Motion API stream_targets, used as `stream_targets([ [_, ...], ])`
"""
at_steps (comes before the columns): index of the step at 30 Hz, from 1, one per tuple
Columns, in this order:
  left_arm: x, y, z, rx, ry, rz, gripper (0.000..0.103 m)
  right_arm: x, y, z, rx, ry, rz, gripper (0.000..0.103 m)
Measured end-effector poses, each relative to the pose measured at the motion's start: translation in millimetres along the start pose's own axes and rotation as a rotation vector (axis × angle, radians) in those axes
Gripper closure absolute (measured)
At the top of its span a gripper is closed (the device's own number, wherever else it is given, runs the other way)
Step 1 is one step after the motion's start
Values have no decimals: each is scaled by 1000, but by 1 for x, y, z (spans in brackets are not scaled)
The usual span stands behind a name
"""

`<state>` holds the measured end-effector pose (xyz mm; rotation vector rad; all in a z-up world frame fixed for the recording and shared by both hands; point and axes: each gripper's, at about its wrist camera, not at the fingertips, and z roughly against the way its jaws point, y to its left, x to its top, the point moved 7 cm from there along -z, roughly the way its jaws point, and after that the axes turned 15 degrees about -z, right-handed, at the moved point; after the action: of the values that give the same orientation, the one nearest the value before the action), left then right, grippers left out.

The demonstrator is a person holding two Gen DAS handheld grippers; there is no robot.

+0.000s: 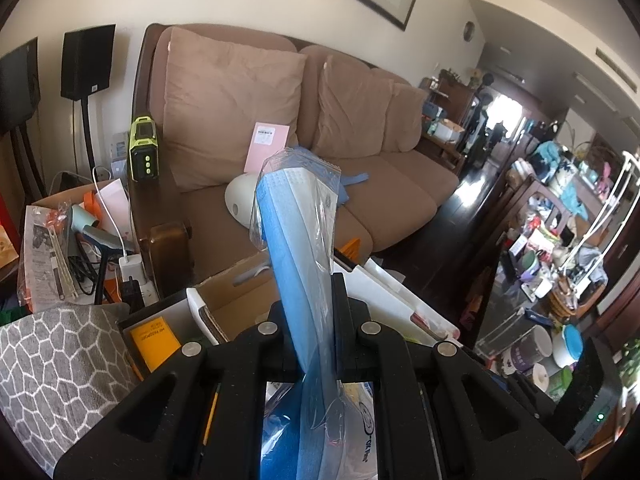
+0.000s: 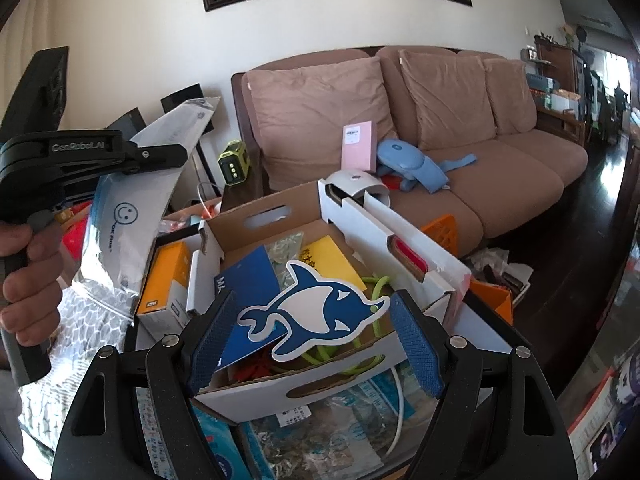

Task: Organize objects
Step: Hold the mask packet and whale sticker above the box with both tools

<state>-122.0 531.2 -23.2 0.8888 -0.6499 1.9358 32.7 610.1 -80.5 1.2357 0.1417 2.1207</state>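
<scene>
Plastic is seen clamped between the closed jaws of the left gripper: a clear bag of blue face masks, held upright and raised above the clutter. In the right wrist view the same bag is seen side-on, a smiley face printed on it, pinched by the left gripper, whose handle is gripped by a hand at the left edge.

The right gripper is held with its blue-padded fingers wide apart, nothing pressed between them. A blue and white dolphin sticker is seen in the gap, but whether it is touched by either pad cannot be told. It is seen over an open cardboard box, in which a yellow card, a dark blue booklet and green cord are heaped. An orange box is wedged just beside the carton on its left.

Behind, a brown sofa is occupied by a pink card and a blue soft toy.
</scene>
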Motion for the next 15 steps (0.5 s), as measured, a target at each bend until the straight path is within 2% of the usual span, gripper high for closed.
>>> stream_targets([
  [9,3,8,-32,-7,23,39,93,4,-16,-1,1,-11,-61,23],
  [15,-3,-4,-43,-27,37,32,93,2,-13,-4,4,-7,-64,23],
])
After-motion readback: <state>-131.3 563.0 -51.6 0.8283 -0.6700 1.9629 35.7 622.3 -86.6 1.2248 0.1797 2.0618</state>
